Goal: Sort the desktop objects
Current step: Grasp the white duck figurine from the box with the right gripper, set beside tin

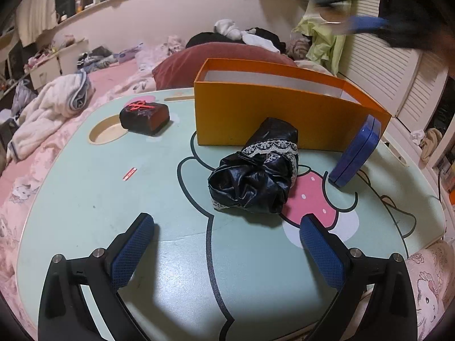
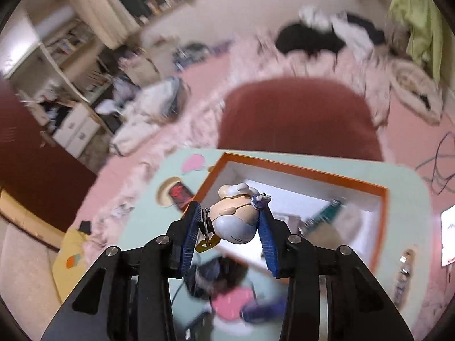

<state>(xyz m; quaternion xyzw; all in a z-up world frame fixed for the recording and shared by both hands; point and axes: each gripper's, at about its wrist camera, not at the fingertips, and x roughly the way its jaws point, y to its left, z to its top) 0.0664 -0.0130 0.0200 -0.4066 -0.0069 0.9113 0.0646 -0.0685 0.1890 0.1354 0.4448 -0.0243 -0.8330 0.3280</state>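
Observation:
My left gripper (image 1: 227,233) is open and empty, low over the mint table (image 1: 113,199). Just ahead of it lies a crumpled black bag with lace trim (image 1: 256,176). Behind the bag stands an orange box (image 1: 256,113), and a blue tin (image 1: 357,153) leans on the box's right end. A black wrapped block with red marks (image 1: 145,116) lies at the far left. My right gripper (image 2: 231,221) is shut on a small cartoon figurine (image 2: 236,216), held high above the orange box (image 2: 298,176). It shows blurred at the top right of the left wrist view (image 1: 355,14).
A round cup recess (image 1: 105,132) sits by the black block. A small red strip (image 1: 129,174) lies on the table's left part. The box holds a green item (image 2: 327,213) and other blurred things. A bed with clothes and a red cushion (image 1: 199,59) surrounds the table.

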